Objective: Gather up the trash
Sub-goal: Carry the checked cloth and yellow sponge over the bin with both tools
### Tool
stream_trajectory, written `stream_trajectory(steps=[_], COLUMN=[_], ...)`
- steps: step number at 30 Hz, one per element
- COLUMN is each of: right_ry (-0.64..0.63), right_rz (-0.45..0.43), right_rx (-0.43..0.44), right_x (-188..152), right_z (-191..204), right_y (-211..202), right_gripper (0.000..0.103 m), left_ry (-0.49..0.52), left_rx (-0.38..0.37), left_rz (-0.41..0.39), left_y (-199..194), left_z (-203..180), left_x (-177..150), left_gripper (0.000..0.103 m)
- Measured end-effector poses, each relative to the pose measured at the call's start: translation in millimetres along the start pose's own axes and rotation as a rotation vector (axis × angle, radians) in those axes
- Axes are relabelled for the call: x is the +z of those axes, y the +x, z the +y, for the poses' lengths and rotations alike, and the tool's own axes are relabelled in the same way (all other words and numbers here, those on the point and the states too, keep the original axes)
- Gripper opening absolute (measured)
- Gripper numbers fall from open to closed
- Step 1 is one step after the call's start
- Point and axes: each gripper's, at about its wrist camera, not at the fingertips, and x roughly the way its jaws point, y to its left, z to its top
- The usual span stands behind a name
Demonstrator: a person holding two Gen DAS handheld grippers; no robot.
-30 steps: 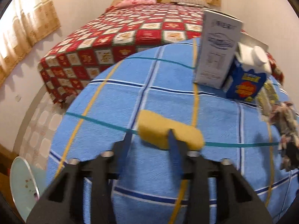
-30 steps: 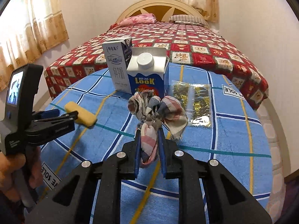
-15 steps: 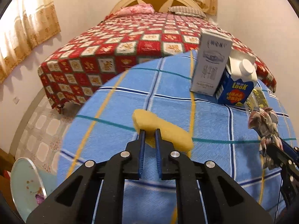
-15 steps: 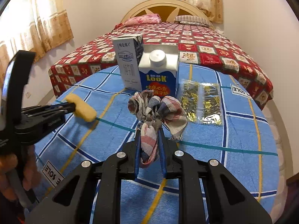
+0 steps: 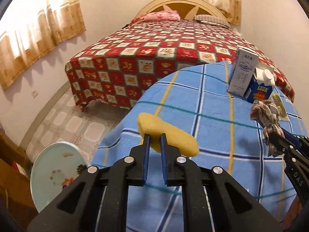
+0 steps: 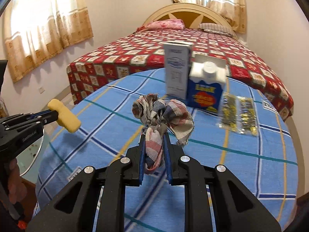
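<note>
The left gripper (image 5: 154, 143) was clamped tight on one yellow sponge (image 5: 170, 136), its blue pads squeezing the sponge's middle so that both ends bulged out past the fingers. The sponge hung clear of the blue checked tablecloth (image 5: 212, 104), casting a shadow on the cloth. In the right wrist view the same gripper (image 6: 55, 114) came in from nine o'clock with the sponge (image 6: 64, 116) crosswise at its tip, and a person's hand (image 6: 13, 185) held its handle at the lower left edge.

The right gripper (image 6: 154, 145) was closed on one crumpled plaid rag (image 6: 164, 116): a twisted tail of the cloth was pinched between the narrow-set pads, and the bunched bulk flared out beyond the fingertips, toward twelve o'clock. From the left wrist view this gripper (image 5: 270, 137) entered at three o'clock with the rag (image 5: 267, 114) at its tip.

Beyond the rag, at about one o'clock in the right wrist view, two cartons stood upright and touching: one tall white carton (image 6: 177, 71) and one shorter blue carton (image 6: 206, 87) with a white cap. Just to the right of them, at two o'clock, lay one clear packet with gold print (image 6: 238, 114), flat on the cloth.

At eight o'clock in the left wrist view, off the table, one pale round lid-like disc (image 5: 58, 170) stood near the tiled floor. Farthest off, at twelve o'clock, was one bed (image 5: 164, 54) with a red checked cover and two pillows (image 5: 162, 16).
</note>
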Motion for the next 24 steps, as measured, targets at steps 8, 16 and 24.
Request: stream_trajectory(steps=[8, 16, 24], right_ry=[-0.036, -0.057, -0.083], right_rz=[-0.006, -0.015, -0.020], right_rx=[0.014, 0.025, 0.042], right_x=[-4.6, -14.6, -25.7], right_z=[27.7, 46.4, 65.2], right_y=[-7.2, -19.7, -30.1], right_gripper=[0.018, 0.018, 0.018], left_ry=[-0.016, -0.028, -0.035], left_rx=[0.006, 0.005, 0.014], left_rz=[0.003, -0.007, -0.013], left_y=[-16.7, -35.7, -50.3], left_z=[17.1, 29.2, 40.6], left_x=[-22.3, -41.0, -58.0], left_gripper=[0.011, 0.011, 0.011])
